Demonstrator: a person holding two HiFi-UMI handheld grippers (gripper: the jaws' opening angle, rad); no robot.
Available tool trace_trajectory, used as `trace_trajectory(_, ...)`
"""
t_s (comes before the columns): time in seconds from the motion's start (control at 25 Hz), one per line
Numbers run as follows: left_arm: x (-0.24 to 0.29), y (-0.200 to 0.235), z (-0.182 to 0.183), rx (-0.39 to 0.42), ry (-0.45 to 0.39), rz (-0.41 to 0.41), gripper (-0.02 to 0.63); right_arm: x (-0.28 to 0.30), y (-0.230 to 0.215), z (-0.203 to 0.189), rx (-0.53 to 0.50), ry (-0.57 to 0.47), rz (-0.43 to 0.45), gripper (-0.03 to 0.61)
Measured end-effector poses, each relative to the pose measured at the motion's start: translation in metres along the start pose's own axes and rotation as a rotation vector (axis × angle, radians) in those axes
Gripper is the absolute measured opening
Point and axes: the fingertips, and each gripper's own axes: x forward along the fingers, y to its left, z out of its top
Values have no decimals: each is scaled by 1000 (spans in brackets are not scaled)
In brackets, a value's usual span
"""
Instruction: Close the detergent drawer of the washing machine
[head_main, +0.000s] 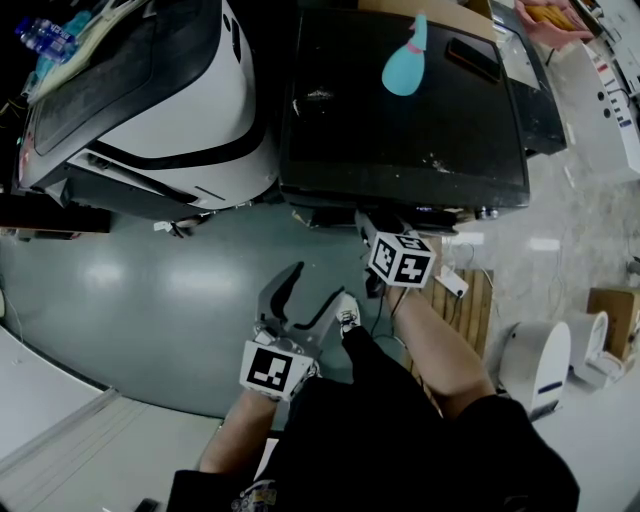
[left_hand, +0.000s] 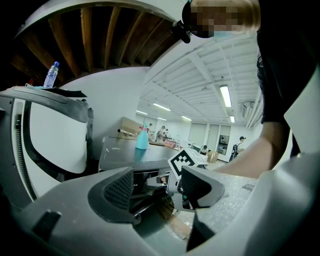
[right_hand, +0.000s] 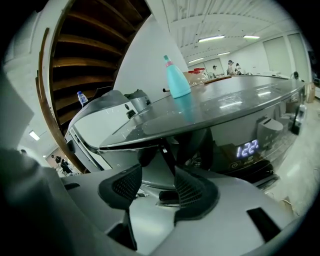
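The black washing machine (head_main: 400, 130) fills the upper middle of the head view, with a teal bottle (head_main: 405, 65) on its lid. At the left end of its front a dark part (head_main: 318, 213) juts out slightly; I cannot tell whether this is the drawer. My right gripper (head_main: 368, 228) points at that front edge. In the right gripper view its jaws (right_hand: 157, 185) stand open with nothing between them, below the lit display (right_hand: 246, 148). My left gripper (head_main: 315, 290) hangs lower and farther back over the floor, open and empty (left_hand: 155, 187).
A white machine (head_main: 150, 90) stands to the left of the black one, with a water bottle (head_main: 45, 38) on it. A wooden pallet (head_main: 465, 300) and a white appliance (head_main: 535, 365) lie to the right. The person's shoe (head_main: 347, 315) is beside the left gripper.
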Motion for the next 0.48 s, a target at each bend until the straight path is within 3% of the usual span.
trace_trajectory(0.48,1,-2,-1,-16,-8,1,282,1,0,4,58,-26,-69,207)
